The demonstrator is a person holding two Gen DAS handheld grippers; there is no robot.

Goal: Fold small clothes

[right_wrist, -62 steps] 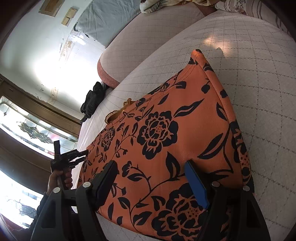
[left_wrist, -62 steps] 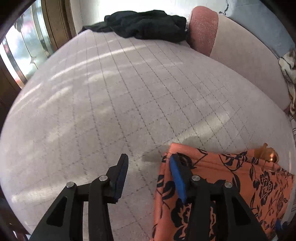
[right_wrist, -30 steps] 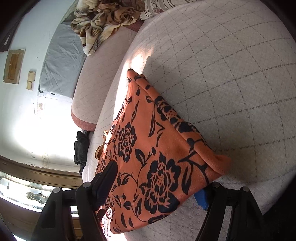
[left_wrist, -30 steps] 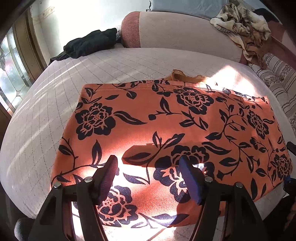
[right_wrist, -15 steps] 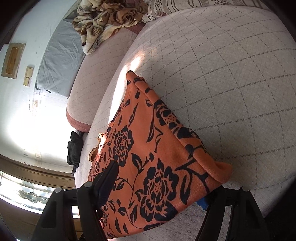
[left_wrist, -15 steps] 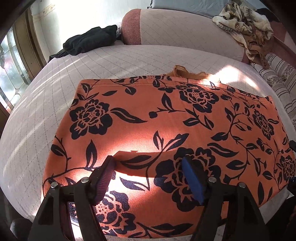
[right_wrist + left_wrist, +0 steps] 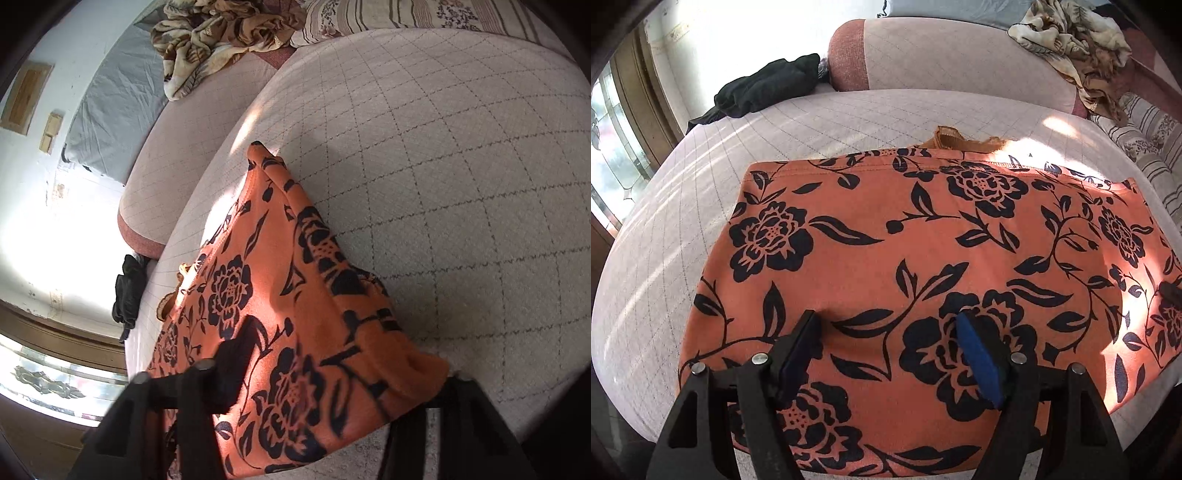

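An orange garment with black flowers (image 7: 923,251) lies spread flat on the quilted bed (image 7: 683,229). My left gripper (image 7: 890,332) is open, its fingers just above the garment's near middle, holding nothing. In the right wrist view the same garment (image 7: 280,295) shows from its right end, with the near corner bunched up. My right gripper (image 7: 332,373) is open, astride that corner; its right finger is hidden under the cloth.
A black garment (image 7: 768,88) lies at the bed's far left. A pink bolster (image 7: 945,55) runs along the back. A brown patterned cloth (image 7: 1082,40) is heaped at the far right, by striped pillows (image 7: 1145,147). A window (image 7: 613,147) is left.
My left gripper swung from the bare bed at the garment's left end to over its near middle, moving lower and closer. My right gripper shifted to the garment's right corner. Both stayed open.
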